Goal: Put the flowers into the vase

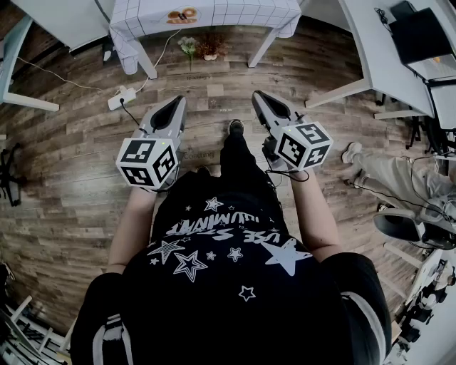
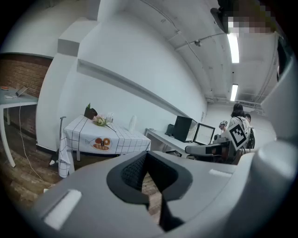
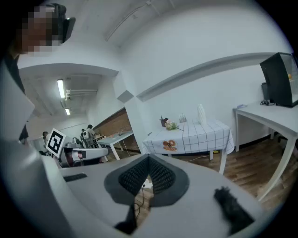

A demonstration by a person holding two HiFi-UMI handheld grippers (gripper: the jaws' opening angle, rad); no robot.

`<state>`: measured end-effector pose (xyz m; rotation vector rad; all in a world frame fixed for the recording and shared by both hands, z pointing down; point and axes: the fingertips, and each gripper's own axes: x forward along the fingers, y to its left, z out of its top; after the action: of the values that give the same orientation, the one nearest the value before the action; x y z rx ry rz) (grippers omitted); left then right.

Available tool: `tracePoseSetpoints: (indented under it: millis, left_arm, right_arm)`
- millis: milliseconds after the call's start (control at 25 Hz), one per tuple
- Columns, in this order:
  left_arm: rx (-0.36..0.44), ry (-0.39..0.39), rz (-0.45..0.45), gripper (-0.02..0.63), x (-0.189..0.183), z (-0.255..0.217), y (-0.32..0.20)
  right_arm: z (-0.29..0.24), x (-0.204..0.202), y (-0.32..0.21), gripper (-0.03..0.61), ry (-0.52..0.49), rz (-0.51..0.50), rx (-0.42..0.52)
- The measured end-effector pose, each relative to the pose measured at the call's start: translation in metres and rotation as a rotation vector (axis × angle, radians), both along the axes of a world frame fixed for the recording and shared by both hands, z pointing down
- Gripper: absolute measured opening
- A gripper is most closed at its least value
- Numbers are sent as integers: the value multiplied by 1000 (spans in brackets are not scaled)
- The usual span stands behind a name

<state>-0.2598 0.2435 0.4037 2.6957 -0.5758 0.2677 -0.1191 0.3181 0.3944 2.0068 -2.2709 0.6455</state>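
You stand on the wood floor [image 1: 64, 178] with a gripper in each hand, both held out at waist height and tipped slightly down toward the bench [image 1: 214, 10] ahead. The left gripper [image 1: 175, 104] has its fingers [image 2: 132, 171] pressed together with nothing between them. The right gripper [image 1: 259, 97] is the same: fingers [image 3: 133, 177] closed tight on empty air.

The flowers [image 2: 100, 121] lie on the bench's checked cloth, well apart from both grippers. From the left gripper view they rest near the bench's left end, just beside a dark pot [image 2: 90, 112]. The vase [image 2: 132, 123] – tall and pale – stands upright farther right on the same cloth. The right gripper view shows the same row: pot [image 3: 164, 122], then flowers [image 3: 172, 125], then vase [image 3: 201, 114], with the bench [image 3: 200, 135] across open floor.

A white power strip [image 1: 121, 98] sits on the floor ahead of your left gripper, its cable running toward the bench. Other people work in the room – one sits at your right [image 1: 388, 175], and another at a far desk holds a marker cube [image 2: 238, 130].
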Motion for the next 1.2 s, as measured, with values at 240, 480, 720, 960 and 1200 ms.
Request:
tracePoseSetpoints:
  millis: [240,480,720,960,1200]
  left_arm:
    - [24,13,-39,8,-5,-7,-10]
    - [30,-2,-60,8,-7,-6,-12]
    - [37,-4,-79,8,-9,-8,-14]
    - [27,-12,-88,8,-5,-5,-20]
    - [20,-18,-91,8,8,2,-31]
  right_arm:
    - [-4,-3,-4,11,10,-16,2]
    - [-4,-6,-11,11,7,-43,9]
    - [-5,-5,-18,11,-106,-52,35]
    - [0,-3,-27,11,-91,-71,25]
    - [6,7,-37,11,-83,-89,24]
